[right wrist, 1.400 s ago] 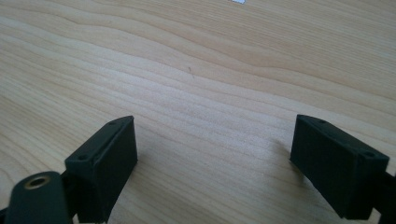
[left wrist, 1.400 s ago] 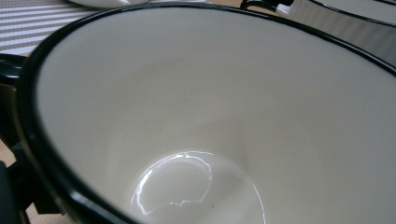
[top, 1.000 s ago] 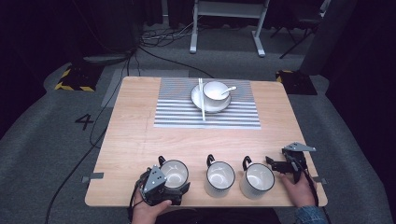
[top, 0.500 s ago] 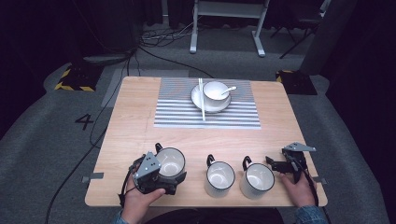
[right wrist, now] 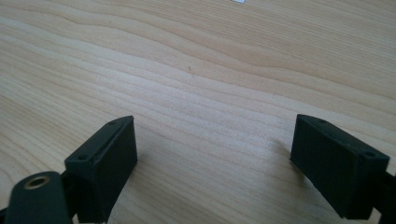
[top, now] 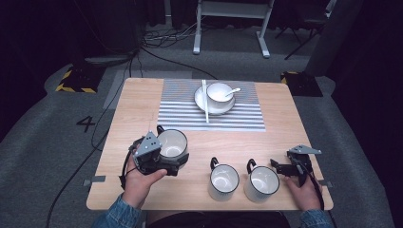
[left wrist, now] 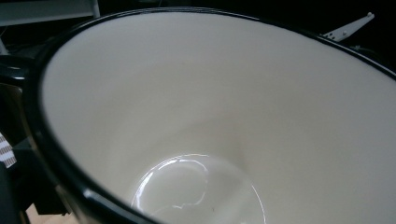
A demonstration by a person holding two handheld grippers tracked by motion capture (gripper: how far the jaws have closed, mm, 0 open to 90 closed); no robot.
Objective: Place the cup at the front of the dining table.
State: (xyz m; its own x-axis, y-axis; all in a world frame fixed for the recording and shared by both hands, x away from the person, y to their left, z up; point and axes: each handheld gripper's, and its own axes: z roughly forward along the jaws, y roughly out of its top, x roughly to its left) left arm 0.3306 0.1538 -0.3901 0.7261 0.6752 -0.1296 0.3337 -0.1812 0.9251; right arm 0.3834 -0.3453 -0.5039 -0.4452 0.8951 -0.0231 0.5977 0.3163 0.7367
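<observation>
A white mug with a black rim [top: 172, 143] is held in my left gripper [top: 174, 161], which is shut on its side over the table's left front. The mug's pale inside [left wrist: 210, 116] looms close in the left gripper view. Two matching mugs [top: 223, 179] [top: 261, 183] stand side by side near the front edge. Just right of them, my right gripper [top: 278, 167] rests low over the wood. In the right gripper view it [right wrist: 212, 135] stands open, with only bare table [right wrist: 201, 70] between its fingers.
A striped mat [top: 185, 114] lies at the far middle. On it sits a plate [top: 201, 102] with a white bowl [top: 218, 92], a spoon [top: 233, 91] and chopsticks [top: 205, 102]. Beyond the far edge stand a cable-strewn floor and a desk frame [top: 230, 28].
My left gripper has carried its mug away from the front edge, toward the table's middle left. The right gripper and the other two mugs have stayed put.
</observation>
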